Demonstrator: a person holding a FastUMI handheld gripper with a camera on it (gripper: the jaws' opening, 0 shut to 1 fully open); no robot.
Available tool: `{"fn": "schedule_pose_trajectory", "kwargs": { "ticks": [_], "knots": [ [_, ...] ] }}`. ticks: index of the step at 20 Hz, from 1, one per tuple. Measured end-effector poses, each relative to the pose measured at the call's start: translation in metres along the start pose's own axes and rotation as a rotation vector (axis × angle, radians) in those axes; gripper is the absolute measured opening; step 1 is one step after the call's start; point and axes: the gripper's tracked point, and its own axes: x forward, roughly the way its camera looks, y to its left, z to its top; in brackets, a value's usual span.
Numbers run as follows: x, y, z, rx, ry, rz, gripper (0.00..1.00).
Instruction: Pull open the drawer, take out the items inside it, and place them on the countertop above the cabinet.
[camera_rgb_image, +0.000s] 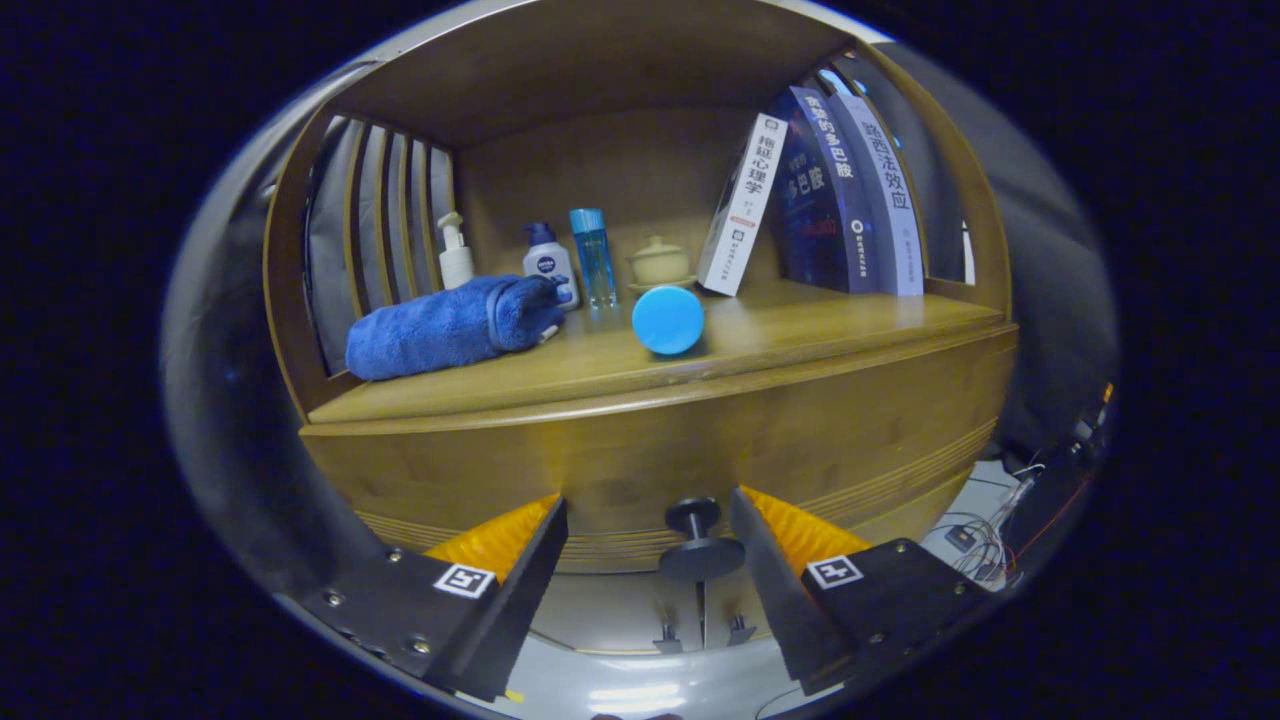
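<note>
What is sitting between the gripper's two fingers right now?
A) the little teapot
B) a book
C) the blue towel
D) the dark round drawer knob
D: the dark round drawer knob sits in the gap between the open fingers of the gripper, untouched by either, while the rolled blue towel, books and little teapot rest up on the countertop.
</note>
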Motion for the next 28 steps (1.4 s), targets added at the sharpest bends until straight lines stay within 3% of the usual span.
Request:
{"fn": "schedule_pose_trajectory", "kwargs": {
  "ticks": [8, 11, 22, 28],
  "knots": [
    [-0.002, 0.000, -0.001, 0.035, -0.008, 0.005, 0.99],
    [-0.016, 0.005, 0.021, 0.059, -0.072, 0.015, 0.98],
    [-0.129, -0.004, 0.144, -0.061, -0.313, -0.078, 0.98],
    [-0.193, 0.010, 0.188, -0.080, -0.383, -0.065, 0.98]
  ]
}}
